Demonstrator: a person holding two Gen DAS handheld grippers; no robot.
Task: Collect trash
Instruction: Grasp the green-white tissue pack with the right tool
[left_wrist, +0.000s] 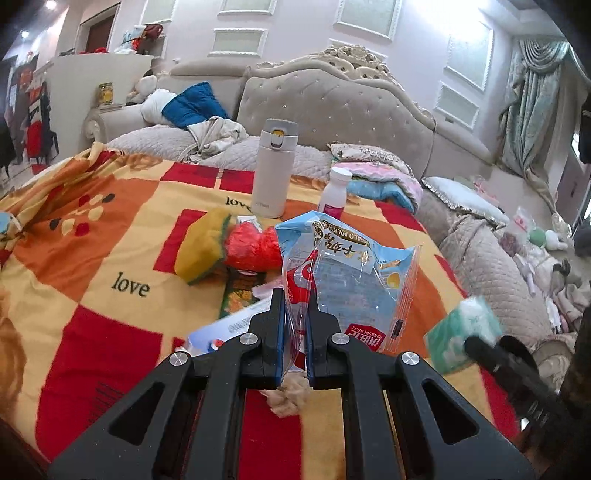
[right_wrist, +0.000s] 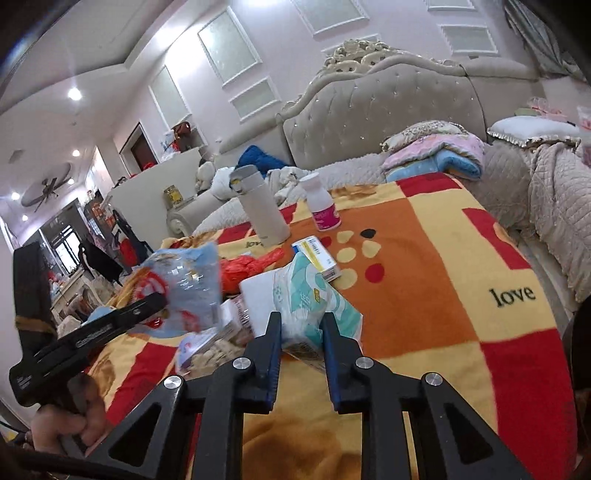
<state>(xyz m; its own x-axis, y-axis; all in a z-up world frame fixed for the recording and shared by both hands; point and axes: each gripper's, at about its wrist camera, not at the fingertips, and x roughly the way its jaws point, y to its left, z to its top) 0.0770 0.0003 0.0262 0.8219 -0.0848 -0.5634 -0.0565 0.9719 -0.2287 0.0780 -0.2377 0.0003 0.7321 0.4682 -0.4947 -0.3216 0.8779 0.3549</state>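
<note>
Clearly light, crinkly, slippery – wrapper (left_wrist: 343, 273) pinched at its edge by left gripper (left_wrist: 295, 295); right gripper (right_wrist: 301, 321) clamped on soft tissue pack (right_wrist: 310, 302).

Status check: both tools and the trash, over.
Left tool shut on blue milk-snack wrapper. Right tool shut on green tissue pack. Red plastic bag remains on blanket, nothing blocking.

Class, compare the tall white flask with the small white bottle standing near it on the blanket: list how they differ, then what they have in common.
The flask is taller and wider than the small bottle. The flask has a grey flip lid with a yellow catch; the small bottle has a plain white cap. The flask's body is nearly bare, while the small bottle carries a pink label. Both are white, upright and closed, standing on the blanket.
</note>
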